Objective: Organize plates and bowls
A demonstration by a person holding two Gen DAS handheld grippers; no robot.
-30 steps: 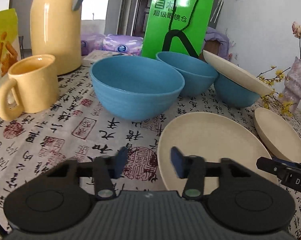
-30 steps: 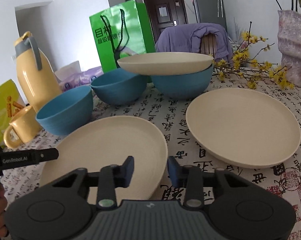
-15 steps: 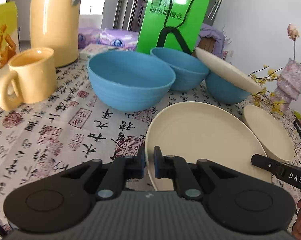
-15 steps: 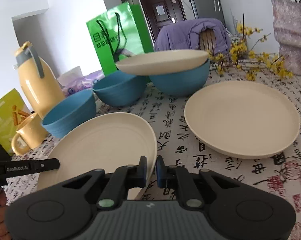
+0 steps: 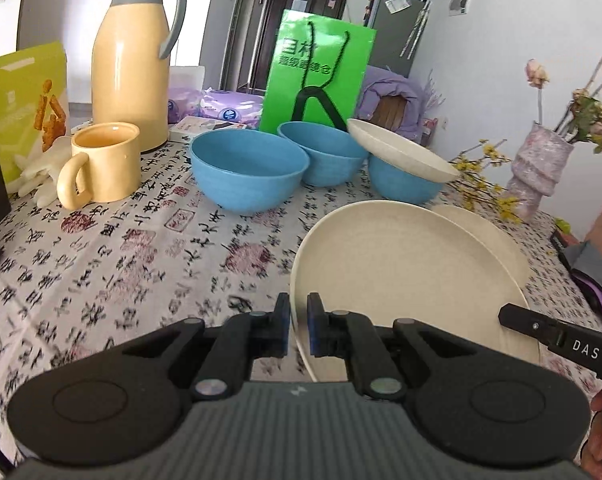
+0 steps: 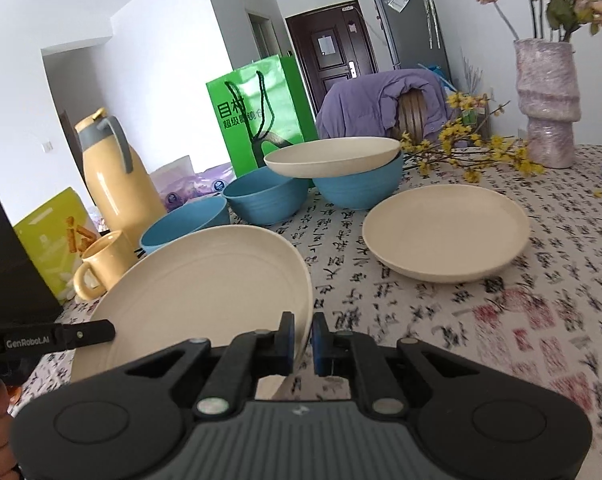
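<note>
Both wrist views look forward and slightly down, close over the worktop point(image 5: 101, 264), sharing the cream plate point(image 5: 401, 276) point(image 6: 205, 288) and blue bowls point(image 5: 249, 168) point(image 6: 265, 196).

Near plate point(image 5: 401, 276) lifted off the tablecloth point(image 5: 121, 264), second plate point(image 6: 445, 232) on the cloth to its right, three bowls point(image 5: 249, 172) in a row behind, third plate point(image 6: 333, 156) atop the rightmost bowl, mug point(image 5: 101, 164) and flask point(image 5: 131, 64) far left, bag point(image 5: 317, 68) behind bowls, vase point(image 6: 549, 104) far right.

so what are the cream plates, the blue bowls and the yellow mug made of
Cream plate held in the tongs: probably wheat-straw plastic or melamine; matte, faintly speckled, thin rim, no glaze shine.
Blue bowls: likely the same composite; dull finish with fine ridges on the outer wall.
Yellow mug: could be ceramic or thick plastic; chunky wall and handle, soft satin sheen. The pictures cannot settle it.
</note>
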